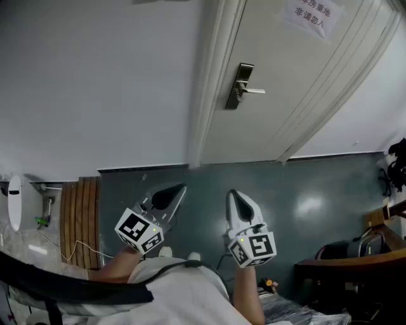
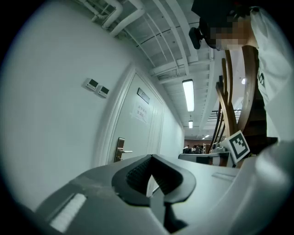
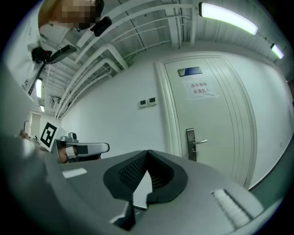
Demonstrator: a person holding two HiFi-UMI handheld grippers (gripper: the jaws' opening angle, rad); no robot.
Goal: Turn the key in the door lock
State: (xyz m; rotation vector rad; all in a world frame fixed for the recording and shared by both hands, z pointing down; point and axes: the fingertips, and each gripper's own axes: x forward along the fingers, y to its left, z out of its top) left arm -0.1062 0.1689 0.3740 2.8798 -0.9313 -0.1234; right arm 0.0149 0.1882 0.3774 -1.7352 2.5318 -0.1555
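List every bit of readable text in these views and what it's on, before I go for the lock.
"非请勿入": lower line of the paper notice on the door.
Upper line of that notice: clipped in the head view, probably "库房重地", not certain.
Door plate above the notice: too small to read.
Wall panels: too small to read.
Marker cubes: square patterns only, no words.

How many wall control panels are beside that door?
2, side by side on the wall left of the door: left panel and right panel. Others may be out of view.
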